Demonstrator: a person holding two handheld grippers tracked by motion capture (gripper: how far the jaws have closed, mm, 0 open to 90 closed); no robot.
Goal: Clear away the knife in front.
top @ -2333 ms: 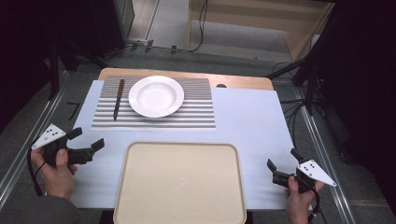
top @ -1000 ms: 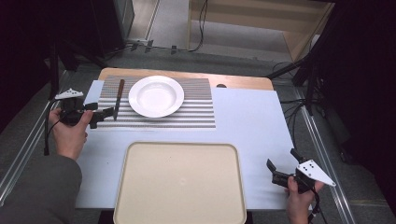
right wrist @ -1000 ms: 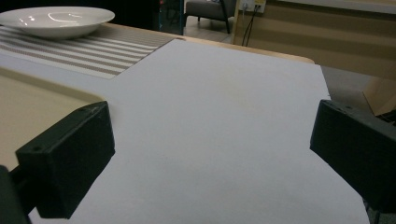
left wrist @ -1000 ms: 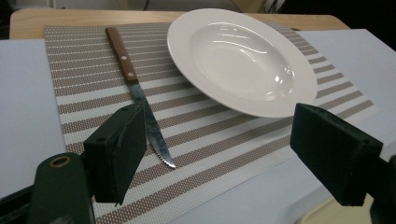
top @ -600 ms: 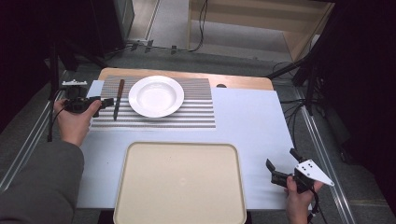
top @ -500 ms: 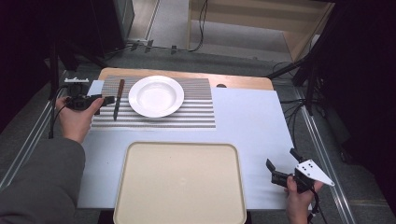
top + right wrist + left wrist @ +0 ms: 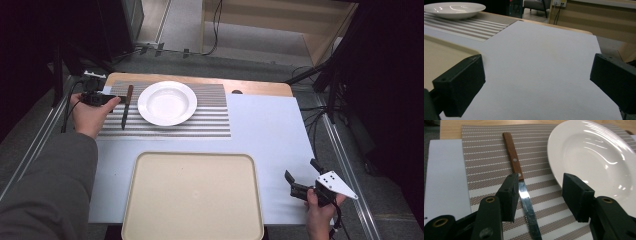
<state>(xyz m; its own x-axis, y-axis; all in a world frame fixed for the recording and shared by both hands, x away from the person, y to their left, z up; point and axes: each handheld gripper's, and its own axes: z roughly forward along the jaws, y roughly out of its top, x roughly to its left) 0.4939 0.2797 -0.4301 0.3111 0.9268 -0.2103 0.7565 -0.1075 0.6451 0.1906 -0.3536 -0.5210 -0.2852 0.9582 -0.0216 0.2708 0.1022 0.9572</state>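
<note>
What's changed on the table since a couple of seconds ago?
The left gripper has travelled from the near left edge of the table up to the knife on the striped placemat. Its jaws have just been closing and now straddle the knife where handle meets blade, with no firm pinch visible yet. The knife, the white plate, the tray and the open right gripper stayed where they were.

A striped placemat (image 7: 165, 117) lies at the far left of the bench (image 7: 270, 135). On it sit a plate (image 7: 167, 103) and, just to its left, a knife (image 7: 126, 105) — handle pointing away. A tray (image 7: 192, 197) sits nearer, at the front edge. The left tool (image 7: 112, 100) straddles the knife; the right tool (image 7: 292, 182) rests front right — well apart.
</note>
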